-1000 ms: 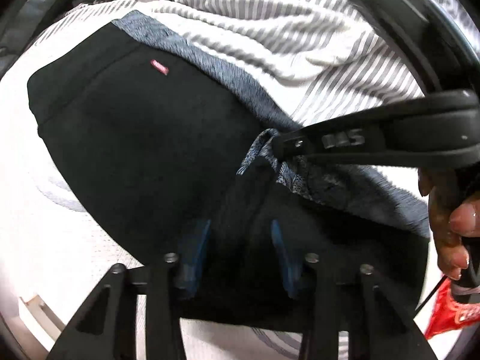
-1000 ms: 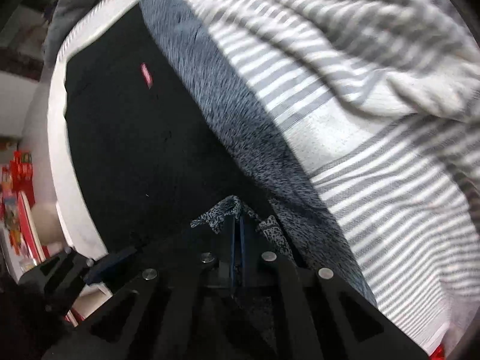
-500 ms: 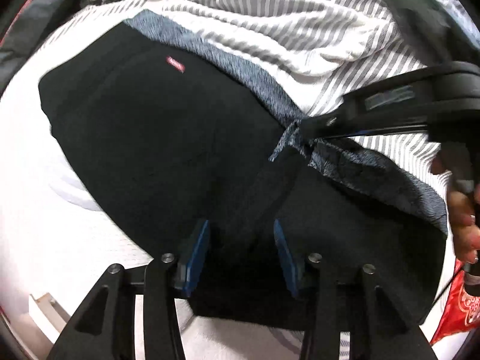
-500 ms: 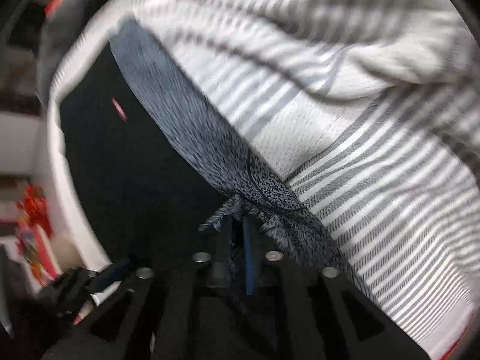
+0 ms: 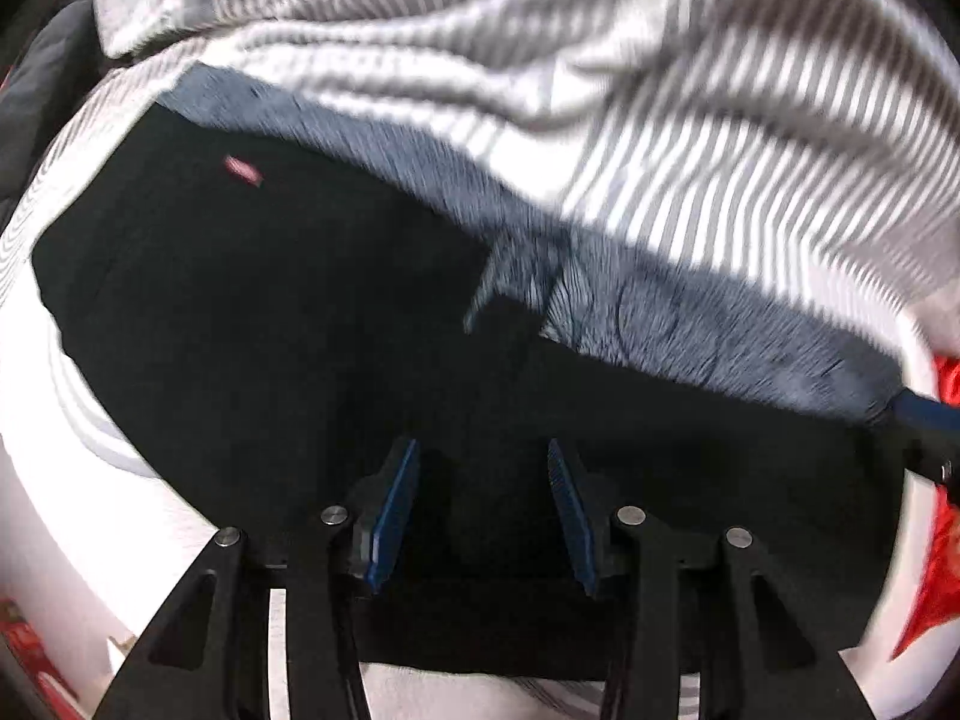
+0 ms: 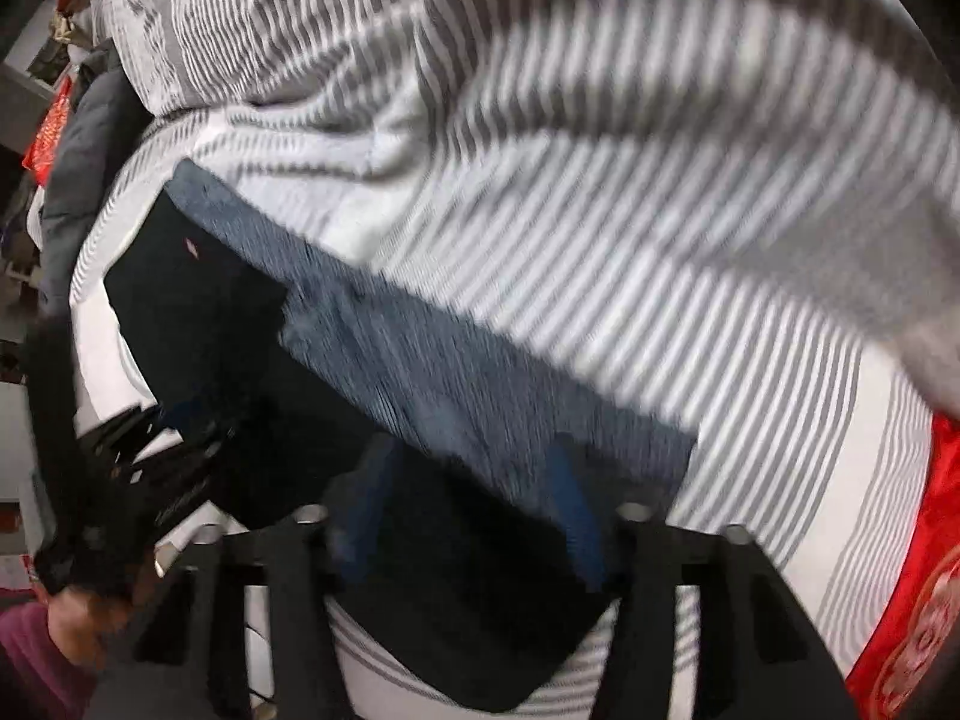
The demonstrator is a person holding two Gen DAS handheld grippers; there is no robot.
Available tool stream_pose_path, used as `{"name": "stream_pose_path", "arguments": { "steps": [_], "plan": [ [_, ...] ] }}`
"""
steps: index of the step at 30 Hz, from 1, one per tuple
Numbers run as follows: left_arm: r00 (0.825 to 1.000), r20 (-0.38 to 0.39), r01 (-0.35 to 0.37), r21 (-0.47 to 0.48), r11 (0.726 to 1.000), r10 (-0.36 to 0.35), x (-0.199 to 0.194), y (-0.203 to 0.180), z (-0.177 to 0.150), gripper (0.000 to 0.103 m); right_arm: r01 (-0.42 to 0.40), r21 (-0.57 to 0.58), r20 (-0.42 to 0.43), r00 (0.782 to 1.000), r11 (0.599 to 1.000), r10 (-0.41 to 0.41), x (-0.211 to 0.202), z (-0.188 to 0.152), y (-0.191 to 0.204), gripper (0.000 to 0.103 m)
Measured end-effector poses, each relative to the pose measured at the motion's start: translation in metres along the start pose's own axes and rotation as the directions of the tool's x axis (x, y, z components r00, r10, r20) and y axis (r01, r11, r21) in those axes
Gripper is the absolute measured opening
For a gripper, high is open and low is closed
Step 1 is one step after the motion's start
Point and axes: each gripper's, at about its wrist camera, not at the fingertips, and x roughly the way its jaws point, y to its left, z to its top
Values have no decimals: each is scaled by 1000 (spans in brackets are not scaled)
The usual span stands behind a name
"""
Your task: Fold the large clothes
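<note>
Between both grippers' spread fingers, black pants [image 5: 288, 324] are lying flat on the striped bedding [image 5: 690, 120].
Left gripper [image 5: 483, 510] and right gripper [image 6: 474, 510] are hovering open, gripping nothing, over the gray waistband [image 6: 480, 378].

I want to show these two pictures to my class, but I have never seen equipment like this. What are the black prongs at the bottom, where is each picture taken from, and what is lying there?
No robot here: a person holds a hand tool with two fingers in each hand, and each tool carries a wide-angle camera looking forward along its fingers.

One picture looks out from the left gripper, the other from the right gripper. The black prongs are their fingers, with blue pads. Both stand open and hold nothing.

Beneath them lies a black garment with a blue-grey speckled band and a small red label, spread on striped grey-and-white bedding. The pictures are motion-blurred.
</note>
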Motion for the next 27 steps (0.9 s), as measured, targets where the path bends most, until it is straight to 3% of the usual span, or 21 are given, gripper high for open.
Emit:
{"name": "stream_pose_path", "arguments": {
  "steps": [2,3,4,6,8,11,15,20,27],
  "plan": [
    [998,43,-40,4,999,40,2,3,-4,71,42,-59,-1,999,997,-42,23,-15,0,49],
    [998,41,-43,4,999,43,4,4,-4,72,60,-85,5,998,995,-60,28,-19,2,49],
    [999,38,-37,-4,999,38,5,6,-3,74,77,-103,23,997,992,-75,32,-21,4,51],
    [997,31,-63,-15,998,64,7,11,-1,88,71,-99,33,997,993,-68,32,-21,7,61],
    [998,23,-58,-17,998,58,8,14,-1,88,66,-108,27,998,992,-63,33,-21,13,73],
    [998,-2,-56,-18,998,56,9,14,2,88,85,-114,18,996,990,-84,37,-20,20,79],
    [999,-31,-33,-41,999,31,8,19,8,88,93,-99,8,996,991,-92,33,-15,24,80],
    [999,-36,-15,-44,999,14,-3,24,17,88,48,-36,20,999,998,-48,16,-18,22,81],
    [999,-33,42,1,999,-42,-16,37,19,88,87,55,53,995,995,-90,1,-31,34,81]
  ]
}}
